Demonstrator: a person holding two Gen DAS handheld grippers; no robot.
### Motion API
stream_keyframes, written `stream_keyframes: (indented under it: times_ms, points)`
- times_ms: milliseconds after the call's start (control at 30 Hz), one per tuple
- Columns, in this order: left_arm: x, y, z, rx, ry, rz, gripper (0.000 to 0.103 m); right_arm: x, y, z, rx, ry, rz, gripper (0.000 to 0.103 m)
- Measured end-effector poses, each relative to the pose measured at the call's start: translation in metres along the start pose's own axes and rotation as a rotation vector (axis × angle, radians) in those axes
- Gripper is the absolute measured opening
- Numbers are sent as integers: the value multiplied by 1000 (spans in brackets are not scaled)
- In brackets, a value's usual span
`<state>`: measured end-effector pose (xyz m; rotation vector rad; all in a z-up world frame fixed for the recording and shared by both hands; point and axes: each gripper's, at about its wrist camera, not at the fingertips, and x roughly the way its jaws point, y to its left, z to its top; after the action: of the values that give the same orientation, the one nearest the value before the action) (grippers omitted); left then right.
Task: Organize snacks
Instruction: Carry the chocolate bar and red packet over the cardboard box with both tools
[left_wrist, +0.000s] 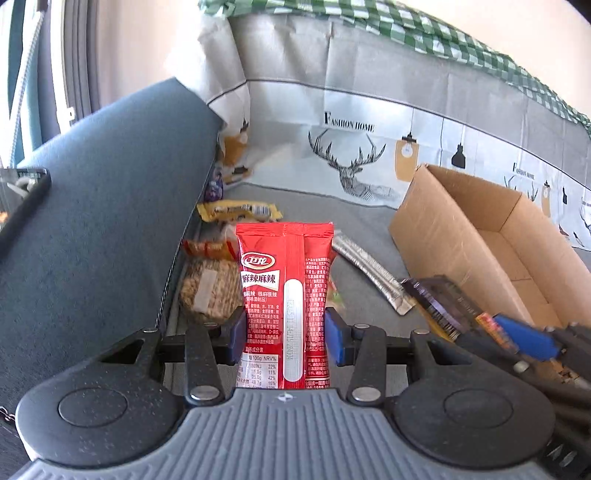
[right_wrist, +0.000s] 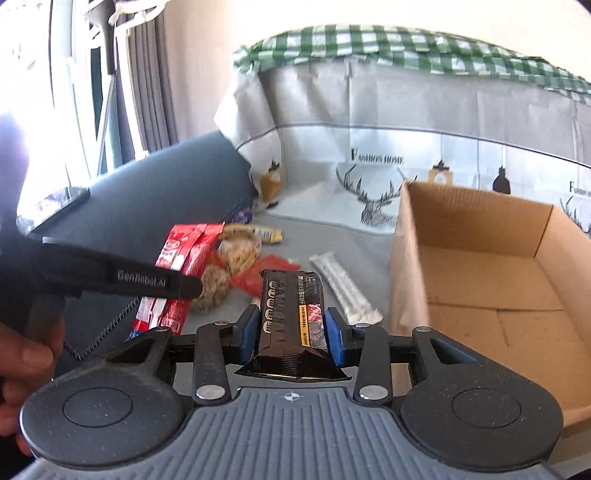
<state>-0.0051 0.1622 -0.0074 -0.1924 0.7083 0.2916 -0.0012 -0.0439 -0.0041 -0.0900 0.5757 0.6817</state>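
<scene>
Two packets are in hand, one per gripper: the left gripper (left_wrist: 284, 334) is clamped on a red packet (left_wrist: 284, 295) that stands upright between its blue pads (left_wrist: 334, 339), and the right gripper (right_wrist: 291, 330) is clamped on a black packet (right_wrist: 291, 314), its crumpled bottom end bulging out behind the pads. From the left camera the red packet runs toward 12 o'clock, well past the fingertips, so only its lower part is pinched; the black one is held nearer its middle. Both look lifted clear of the grey seat (left_wrist: 369, 229). The open carton (right_wrist: 491, 266) lies at about 2 o'clock from the right jaws and appears empty. I judge the step to be carrying both packets over to it. To do that well, hold the grip steady, clear the near wall of the carton before lowering, and send the arms in one at a time, since the right gripper already crowds the left camera's 4 o'clock edge. More loose snacks (left_wrist: 236, 210) wait at 11 o'clock beside the blue armrest (left_wrist: 110, 206), and a white stick pack (right_wrist: 343, 288) lies near the carton.
</scene>
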Motion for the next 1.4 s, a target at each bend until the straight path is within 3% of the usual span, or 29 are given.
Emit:
stream_keyframes:
  times_ms: [267, 467, 633, 767, 933, 1100, 1400]
  points:
    - [-17, -11, 9, 12, -74, -8, 48, -30, -39, 29, 78, -112, -38, 40]
    - [-13, -32, 18, -8, -118, -77, 48, -50, -74, 49, 126, -176, -90, 40]
    - [-11, -63, 22, 36, -145, -141, 48, -59, -111, 71, 97, -213, -147, 40]
    - [-10, -87, 24, 62, -156, -179, 48, -55, -149, 76, 97, -217, -217, 40]
    - [-4, -107, 25, 61, -153, -206, 48, -49, -184, 55, 148, -185, -287, 40]
    - [5, -124, 29, 46, -153, -214, 48, -53, -195, 48, 149, -183, -311, 40]
    - [18, -157, 43, 20, -222, -259, 48, -43, -213, 42, 143, -132, -342, 40]
